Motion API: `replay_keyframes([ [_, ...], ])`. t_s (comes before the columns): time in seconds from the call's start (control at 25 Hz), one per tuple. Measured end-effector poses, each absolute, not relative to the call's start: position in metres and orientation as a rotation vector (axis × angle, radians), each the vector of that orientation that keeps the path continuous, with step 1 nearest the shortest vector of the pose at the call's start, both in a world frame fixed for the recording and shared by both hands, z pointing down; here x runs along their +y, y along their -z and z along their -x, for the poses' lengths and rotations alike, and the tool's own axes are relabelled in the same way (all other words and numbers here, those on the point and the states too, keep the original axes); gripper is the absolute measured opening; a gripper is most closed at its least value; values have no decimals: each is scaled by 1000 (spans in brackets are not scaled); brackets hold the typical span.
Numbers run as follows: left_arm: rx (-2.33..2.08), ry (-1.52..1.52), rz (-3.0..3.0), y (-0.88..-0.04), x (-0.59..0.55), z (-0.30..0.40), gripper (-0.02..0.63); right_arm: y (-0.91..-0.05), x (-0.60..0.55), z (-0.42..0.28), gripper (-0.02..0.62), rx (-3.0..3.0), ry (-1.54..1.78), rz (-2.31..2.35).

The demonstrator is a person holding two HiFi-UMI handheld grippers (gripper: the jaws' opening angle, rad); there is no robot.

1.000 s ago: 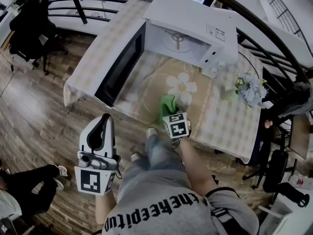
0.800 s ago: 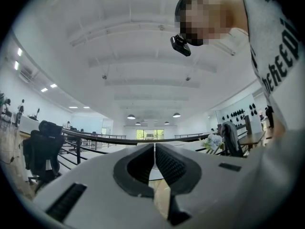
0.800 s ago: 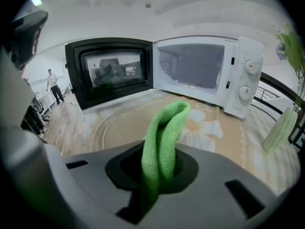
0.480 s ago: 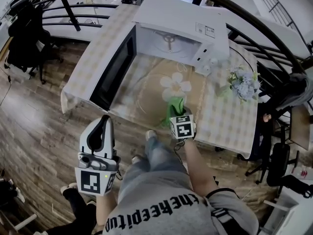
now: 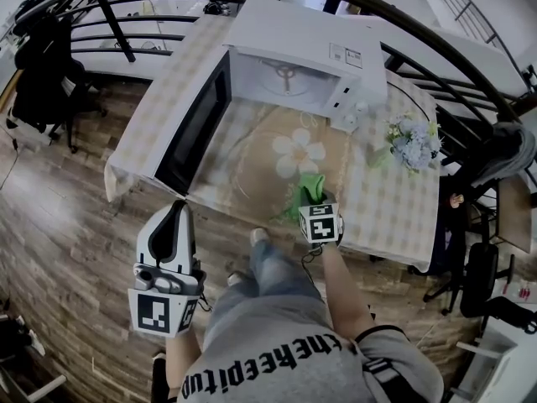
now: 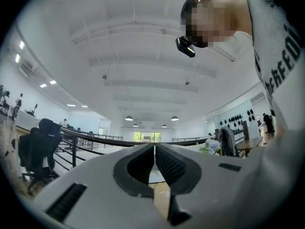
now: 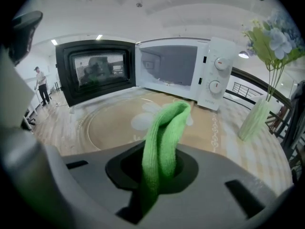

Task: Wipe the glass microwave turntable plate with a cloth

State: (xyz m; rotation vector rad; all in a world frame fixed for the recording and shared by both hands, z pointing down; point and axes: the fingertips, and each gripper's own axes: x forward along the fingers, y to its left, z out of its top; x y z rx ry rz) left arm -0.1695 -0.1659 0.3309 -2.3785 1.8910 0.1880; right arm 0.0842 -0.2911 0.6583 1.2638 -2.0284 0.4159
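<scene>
- Right gripper (image 7: 153, 170) pinches a green cloth (image 7: 167, 120) by the plate (image 7: 105, 125) edge
- Plate lies flat on the worktop (image 7: 267, 156), before the open microwave (image 7: 190, 70)
- Left gripper (image 6: 155, 163) closed, empty
- Shirt (image 5: 277, 351) print: "theeepitup"-ish

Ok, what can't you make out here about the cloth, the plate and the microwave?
- Whether the green cloth touches the glass plate: head view, too small, and the right gripper overlaps the cloth.
- The plate's near rim: right gripper view, behind that gripper's body.
- The microwave dial markings: too small in every view.
</scene>
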Motion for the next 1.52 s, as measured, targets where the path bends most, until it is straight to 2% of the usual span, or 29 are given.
replay_keyframes([
  [0.44,1854,-230,2400,-324,-169,169,12,-641,-285,-79,44,-2054,-574,-1329],
  [1.52,1783,-333,2406,-281,-171,166,12,-427,-258,-50,49,-2475,-86,-1435],
])
